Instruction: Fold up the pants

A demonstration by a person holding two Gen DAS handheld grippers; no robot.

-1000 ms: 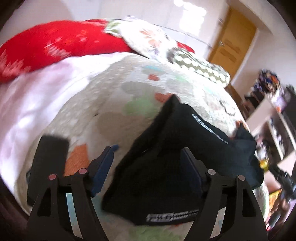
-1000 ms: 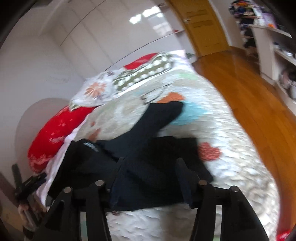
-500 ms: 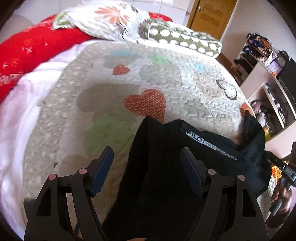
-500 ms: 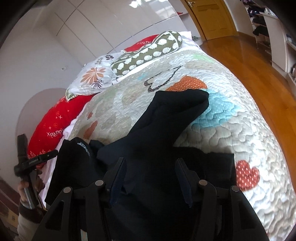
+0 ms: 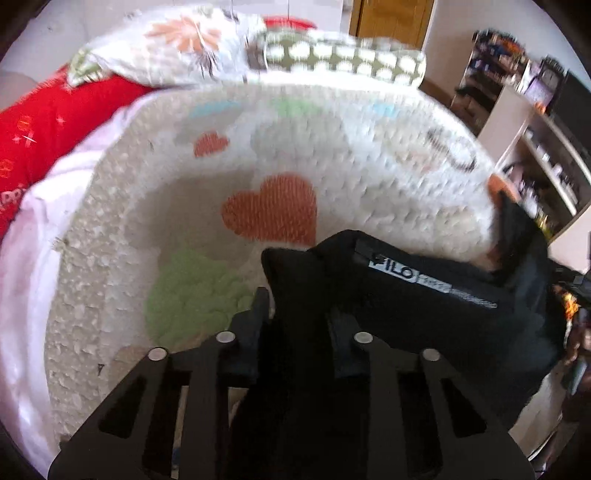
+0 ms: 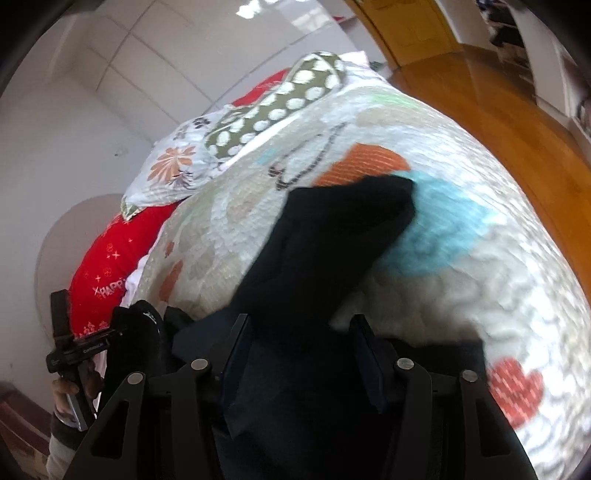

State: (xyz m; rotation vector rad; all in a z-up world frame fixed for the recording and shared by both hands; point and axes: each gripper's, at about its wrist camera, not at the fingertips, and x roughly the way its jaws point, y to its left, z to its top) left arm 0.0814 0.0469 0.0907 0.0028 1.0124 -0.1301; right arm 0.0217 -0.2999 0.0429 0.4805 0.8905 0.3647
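Observation:
Black pants [image 5: 424, 306] with a white label lie crumpled on the quilted bed [image 5: 351, 155]. In the left wrist view my left gripper [image 5: 297, 306] has its jaws closing on a raised corner of the fabric, which fills the narrow gap. In the right wrist view one pant leg [image 6: 332, 236] stretches away over the quilt [image 6: 480, 295]. My right gripper [image 6: 301, 325] has its jaws closing around the near end of that leg, and the cloth bunches between the fingers. A hand [image 6: 70, 391] holds the left gripper's body at the far left.
Floral pillow [image 5: 177, 44] and dotted pillow [image 5: 347, 59] lie at the bed's head. A red blanket [image 5: 44, 122] runs along one side. A wooden floor [image 6: 517, 122] borders the bed, with shelves [image 5: 546, 147] and a wooden door [image 5: 391, 18] beyond.
Both grippers' jaws have narrowed onto the black fabric. The left gripper came closer over the pants' corner and rolled; the right one dropped lower toward the pant leg.

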